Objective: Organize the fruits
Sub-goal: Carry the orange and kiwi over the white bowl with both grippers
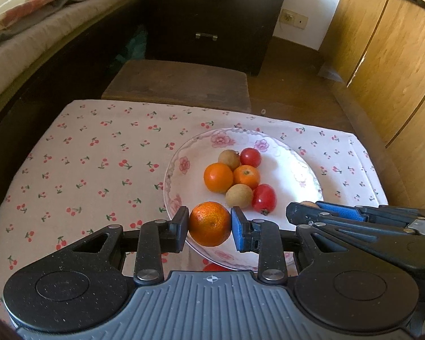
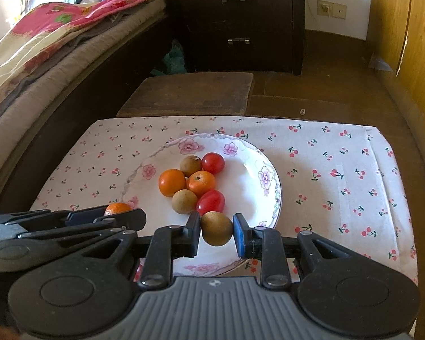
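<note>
Left tool [image 1: 209, 225]: clamped on orange [image 1: 209, 223], over plate [image 1: 294, 167] rim.
Right tool [image 2: 216, 228]: clamped on brown fruit [image 2: 216, 228], over plate.

Six fruits [image 2: 194, 184] cluster mid-plate [image 2: 269, 198]; its right half lies bare. The cloth [image 1: 85, 170] left of the plate is open. The two grippers crowd the plate's near rim side by side.

A low table draped in a white cloth printed with small red cherries [image 2: 340, 170] carries one thing directly — a round white porcelain plate with pink flower trim [image 2: 257, 167], set near the middle, its near rim towards the camera.
</note>
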